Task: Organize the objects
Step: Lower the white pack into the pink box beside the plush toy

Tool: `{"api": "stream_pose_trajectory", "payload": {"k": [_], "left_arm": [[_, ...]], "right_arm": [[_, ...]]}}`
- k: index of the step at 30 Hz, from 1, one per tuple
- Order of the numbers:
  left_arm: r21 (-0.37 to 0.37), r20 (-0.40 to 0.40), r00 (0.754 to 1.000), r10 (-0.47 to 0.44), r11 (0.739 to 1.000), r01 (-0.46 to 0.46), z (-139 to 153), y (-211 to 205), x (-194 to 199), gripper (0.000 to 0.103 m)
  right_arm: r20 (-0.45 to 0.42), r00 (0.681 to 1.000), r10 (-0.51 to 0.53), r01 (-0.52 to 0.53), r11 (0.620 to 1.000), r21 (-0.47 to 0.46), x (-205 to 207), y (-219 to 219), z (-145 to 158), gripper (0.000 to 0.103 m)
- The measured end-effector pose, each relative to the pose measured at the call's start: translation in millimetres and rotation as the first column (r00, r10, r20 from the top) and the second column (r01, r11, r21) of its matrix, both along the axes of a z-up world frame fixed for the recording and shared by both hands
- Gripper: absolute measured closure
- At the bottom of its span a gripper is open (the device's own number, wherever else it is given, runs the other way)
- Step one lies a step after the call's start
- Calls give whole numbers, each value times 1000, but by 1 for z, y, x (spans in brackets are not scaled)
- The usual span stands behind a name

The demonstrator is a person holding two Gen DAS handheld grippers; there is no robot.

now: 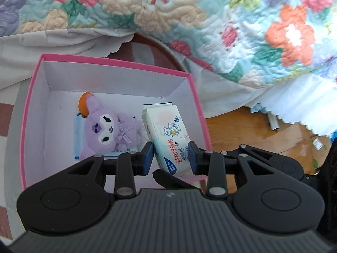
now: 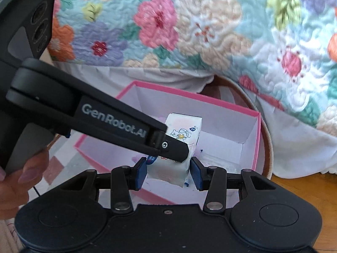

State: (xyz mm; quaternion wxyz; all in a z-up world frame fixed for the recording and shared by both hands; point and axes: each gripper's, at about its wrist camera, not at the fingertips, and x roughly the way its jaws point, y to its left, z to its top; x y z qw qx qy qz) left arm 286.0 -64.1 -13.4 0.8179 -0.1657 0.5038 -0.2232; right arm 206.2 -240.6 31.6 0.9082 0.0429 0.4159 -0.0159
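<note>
A pink box [image 1: 118, 63] with white inner walls holds a purple plush toy [image 1: 109, 130] on a blue-edged packet, with an orange thing behind it. A white wet-wipes pack [image 1: 168, 135] leans against the box's right wall. My left gripper [image 1: 170, 156] is open, its blue pads either side of the pack's lower end with small gaps. In the right wrist view the pack [image 2: 185, 130] stands in the box [image 2: 257, 139]. My right gripper [image 2: 168, 171] is open around its near end. The left gripper's finger [image 2: 168, 145] crosses in front.
A flowered quilt [image 1: 210, 21] with a grey scalloped border hangs over the back and right. A brown oval rim [image 2: 267, 147] curves behind the box. Wooden floor [image 1: 252, 135] with scattered scraps lies to the right. A checked mat lies to the left.
</note>
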Motion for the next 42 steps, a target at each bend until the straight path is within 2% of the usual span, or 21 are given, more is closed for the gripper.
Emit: {"api": "stream_pose_trajectory", "payload": {"k": [9, 15, 19, 27, 35, 42], "left_arm": [[-25, -70, 997, 24, 999, -26, -44, -6, 45, 70], [-55, -108, 993, 42, 997, -48, -67, -5, 55, 70], [-63, -114, 992, 62, 996, -70, -77, -1, 57, 71], [-54, -114, 991, 74, 995, -80, -85, -1, 59, 73], [-61, -120, 991, 63, 996, -71, -87, -5, 62, 78], [-25, -124, 991, 54, 998, -58, -90, -14, 61, 84]], "right_arm": [[-63, 997, -44, 42, 999, -33, 37, -19, -38, 54], [-122, 992, -28, 19, 997, -72, 52, -20, -54, 53], [-166, 986, 13, -37, 989, -141, 59, -10, -64, 51], [-206, 978, 37, -65, 989, -132, 68, -14, -73, 52], [-198, 979, 40, -67, 989, -132, 62, -22, -70, 51], [-166, 985, 38, -61, 989, -137, 55, -26, -64, 51]]}}
